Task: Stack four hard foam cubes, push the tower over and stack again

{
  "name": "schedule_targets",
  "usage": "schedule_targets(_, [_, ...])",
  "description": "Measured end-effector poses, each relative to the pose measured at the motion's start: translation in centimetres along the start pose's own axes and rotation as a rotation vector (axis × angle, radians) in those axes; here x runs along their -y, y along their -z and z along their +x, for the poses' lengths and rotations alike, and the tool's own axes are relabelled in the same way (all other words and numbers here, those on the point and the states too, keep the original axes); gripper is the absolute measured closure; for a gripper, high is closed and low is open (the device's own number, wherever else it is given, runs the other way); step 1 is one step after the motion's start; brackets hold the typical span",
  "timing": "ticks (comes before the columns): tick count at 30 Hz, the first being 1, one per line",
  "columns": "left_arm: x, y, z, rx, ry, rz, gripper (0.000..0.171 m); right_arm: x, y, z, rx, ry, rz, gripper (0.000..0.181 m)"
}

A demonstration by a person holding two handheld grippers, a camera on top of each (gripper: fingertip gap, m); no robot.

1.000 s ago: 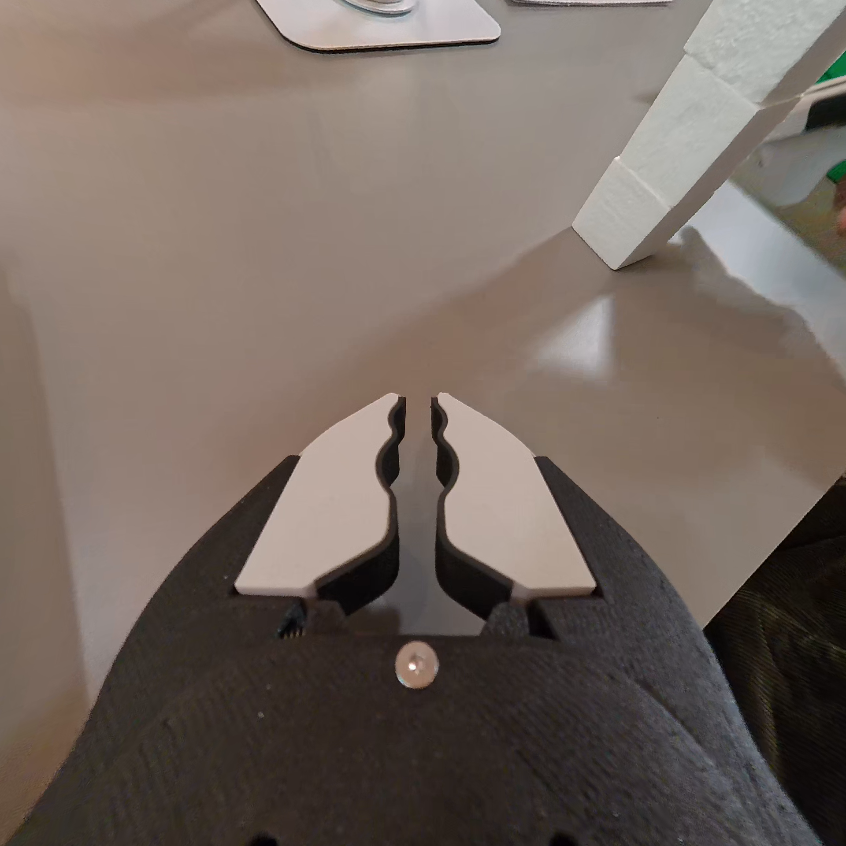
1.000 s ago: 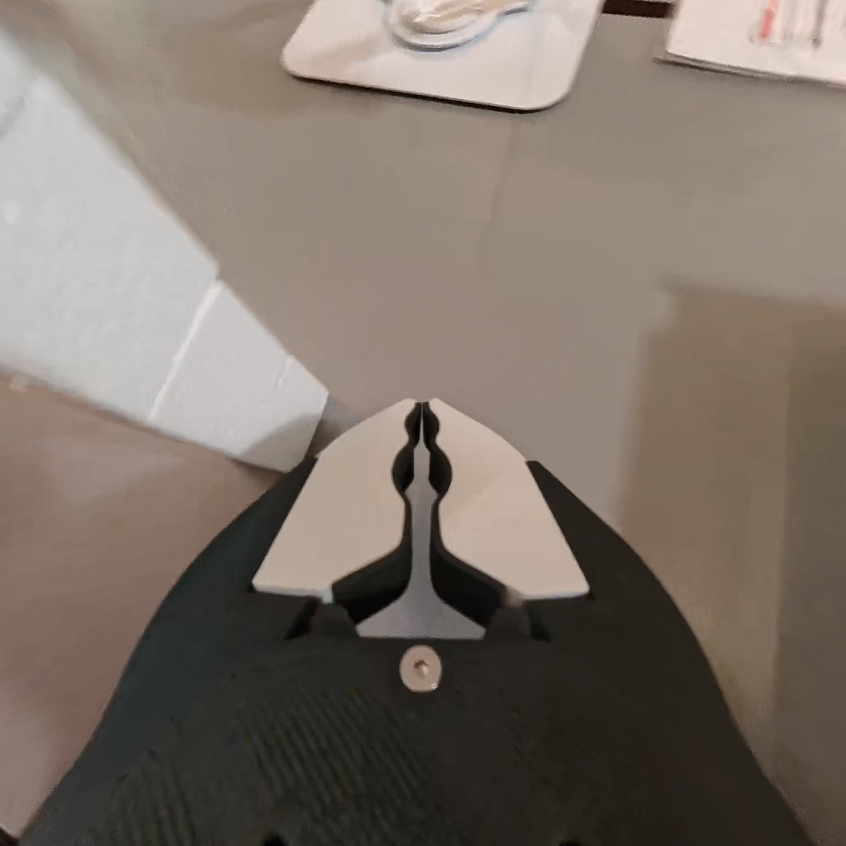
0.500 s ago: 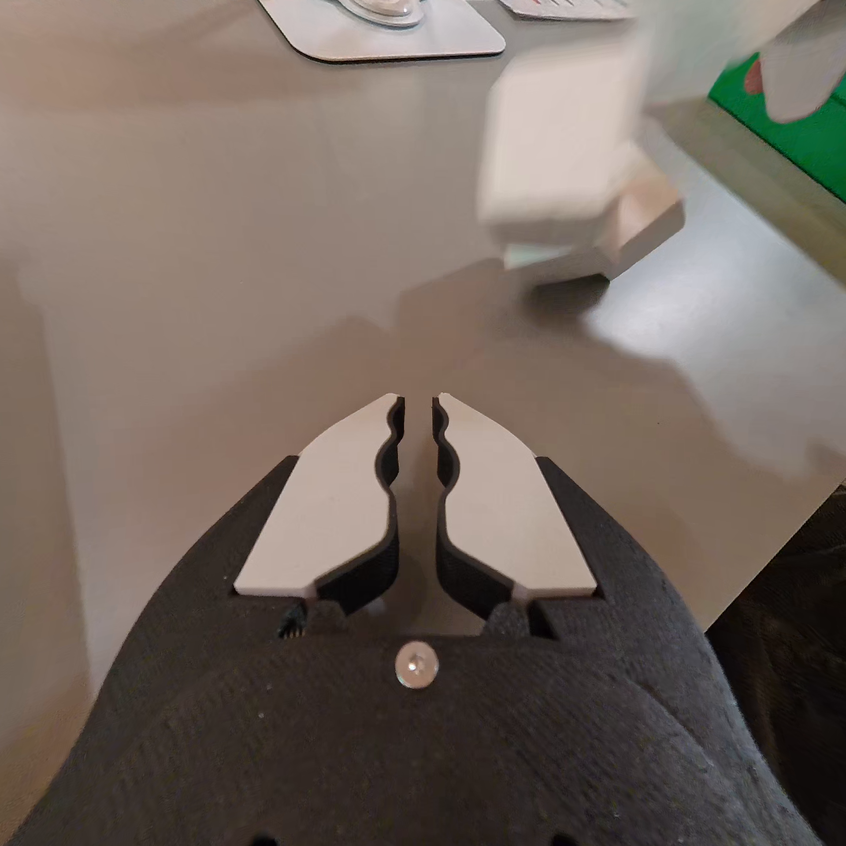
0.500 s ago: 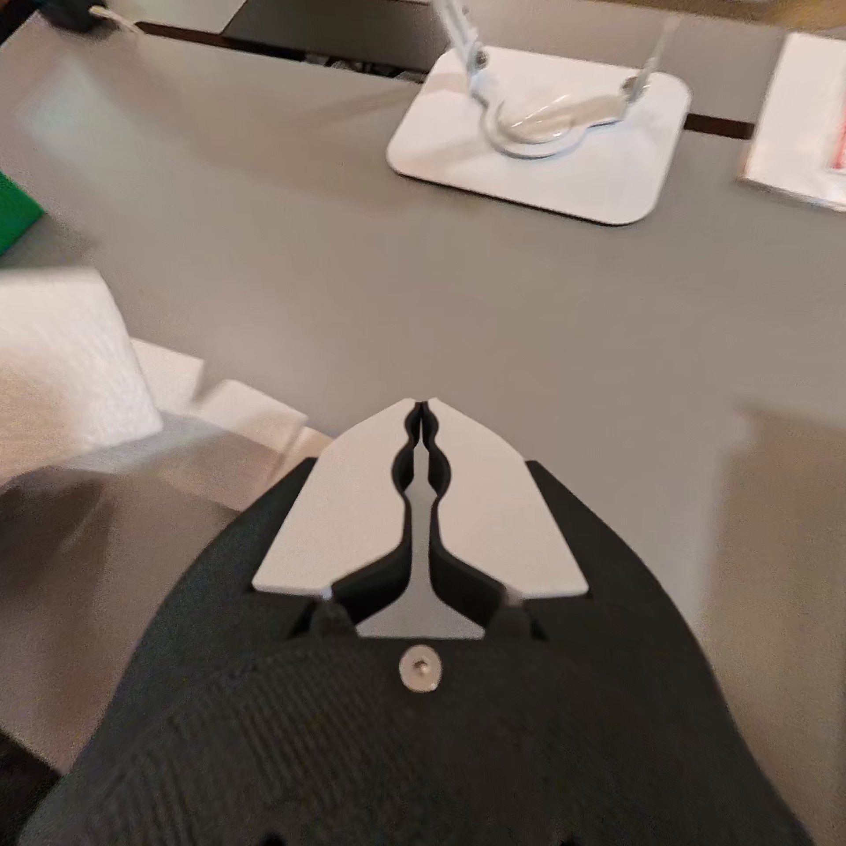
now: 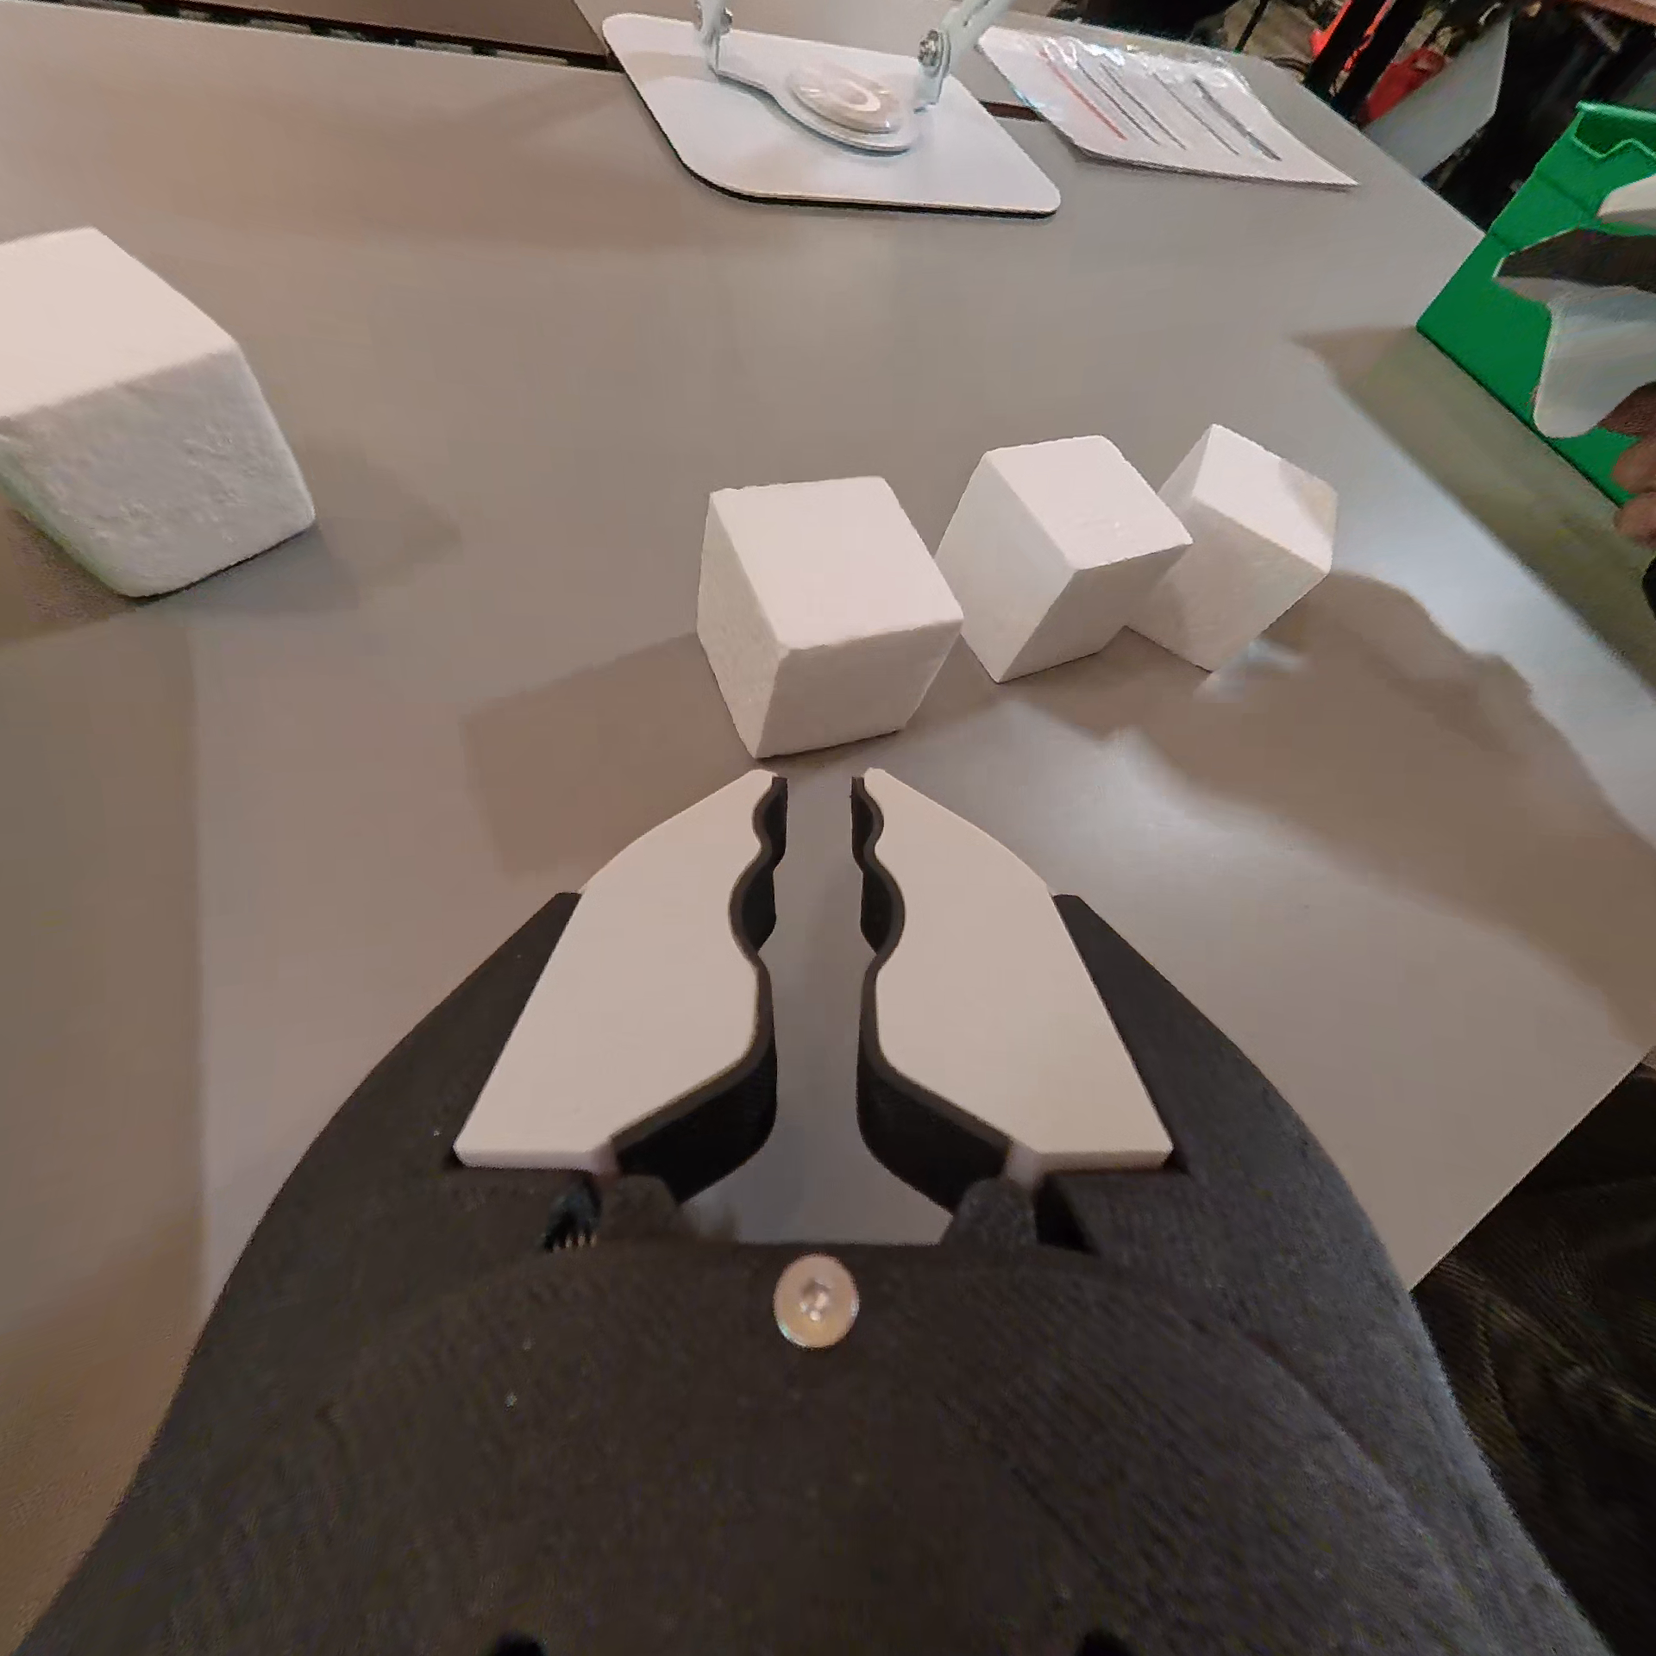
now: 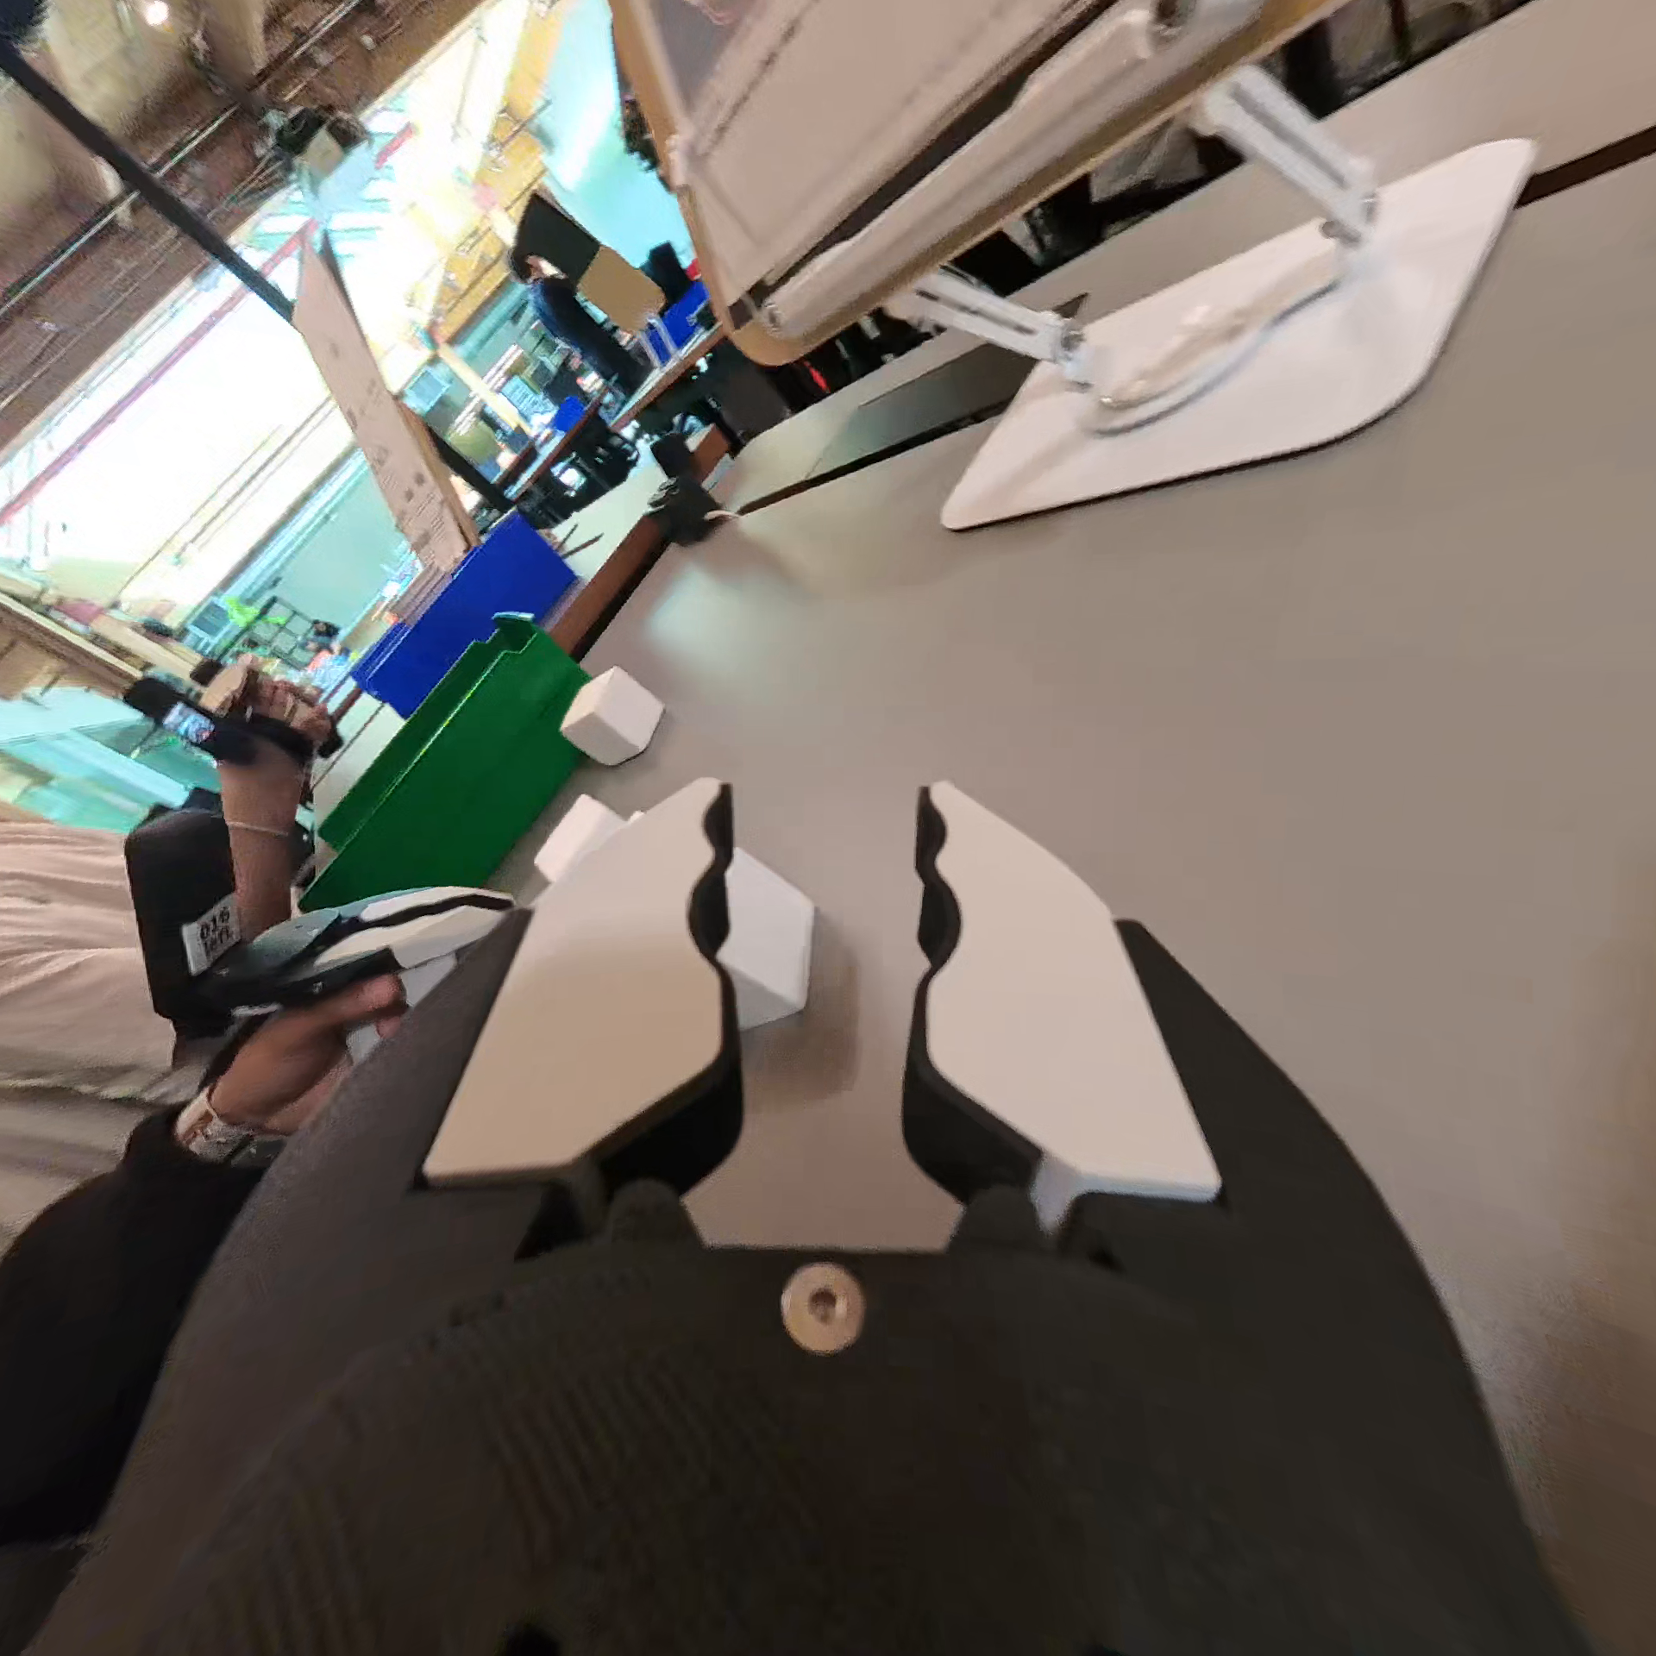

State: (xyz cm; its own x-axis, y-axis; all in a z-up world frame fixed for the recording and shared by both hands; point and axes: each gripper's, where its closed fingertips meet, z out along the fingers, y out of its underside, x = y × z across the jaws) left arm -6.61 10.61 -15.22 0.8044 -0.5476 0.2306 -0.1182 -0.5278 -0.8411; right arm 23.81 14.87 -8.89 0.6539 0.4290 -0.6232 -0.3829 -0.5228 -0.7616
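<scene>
Three white foam cubes lie in a row on the grey table [image 5: 538,358]: the nearest cube [image 5: 824,609], the middle cube [image 5: 1062,560] and the far cube [image 5: 1241,547]. My left gripper [image 5: 815,789] is just short of the nearest cube, empty, with a narrow gap between its jaws. A fourth cube [image 5: 134,412] lies apart at the left. My right gripper [image 6: 820,797] is wide open, tilted and low over the table. A cube [image 6: 771,950] shows between its jaws, partly hidden by the left finger; whether they touch I cannot tell. Another cube [image 6: 614,717] lies next to a green bin [image 6: 466,780].
A white stand base [image 5: 833,134] and a clear bag of items [image 5: 1165,107] sit at the back. The green bin [image 5: 1559,296] is at the right edge. The right wrist view shows a hand holding the left gripper [image 6: 358,941], a blue bin [image 6: 466,609] and the stand base [image 6: 1254,358].
A leaning stack of foam cubes has toppled, and the cubes now lie apart on the table. My right gripper has opened and swung round, tilted. My left gripper keeps the same narrow gap.
</scene>
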Motion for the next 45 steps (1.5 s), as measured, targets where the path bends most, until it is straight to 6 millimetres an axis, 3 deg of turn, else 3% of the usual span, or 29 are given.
schedule_targets(3, [0.2,0.1,-0.1,0.006,0.001,0.012,0.157,-1.1,-1.1,-1.3,-0.007,0.156,-0.045,0.129])
schedule_targets(8, [0.2,0.1,0.0,-0.001,0.006,0.012,0.157,-4.7,-3.2,-3.4,-0.063,0.519,-0.171,0.120])
schedule_targets(12, [0.2,0.1,0.0,-0.001,0.005,0.017,0.156,-5.9,-4.5,-5.2,-0.149,0.490,-0.123,0.106])
schedule_targets(15, [0.1,0.1,0.0,-0.010,0.013,0.015,0.156,-8.4,-5.4,-6.6,-0.178,0.497,-0.165,0.100])
schedule_targets(18, [0.1,0.1,0.1,-0.017,0.018,0.010,0.156,-10.5,-6.1,-6.2,-0.262,0.590,-0.239,0.101])
schedule_targets(21, [0.0,0.0,0.1,-0.024,0.020,0.006,0.156,-11.6,-6.2,-4.6,-0.345,0.637,-0.316,0.117])
schedule_targets(23, [0.0,0.0,0.1,-0.028,0.021,0.002,0.156,-11.3,-6.1,-4.3,-0.330,0.631,-0.321,0.129])
schedule_targets(27, [0.0,0.0,0.2,-0.033,0.020,-0.002,0.156,-9.2,-5.1,-3.8,-0.263,0.580,-0.281,0.129])
schedule_targets(32, [-0.2,-0.2,0.4,-0.048,0.022,-0.015,0.156,-6.5,-3.7,-4.5,0.003,0.588,-0.258,0.130])
schedule_targets(37, [-0.2,-0.4,0.8,-0.064,0.025,-0.021,0.156,-7.0,-2.8,-2.4,0.154,0.674,-0.426,0.130])
schedule_targets(45, [-0.2,-0.1,0.7,-0.076,0.062,-0.006,0.156,-9.5,-3.0,-3.0,0.304,0.771,-0.549,0.130])
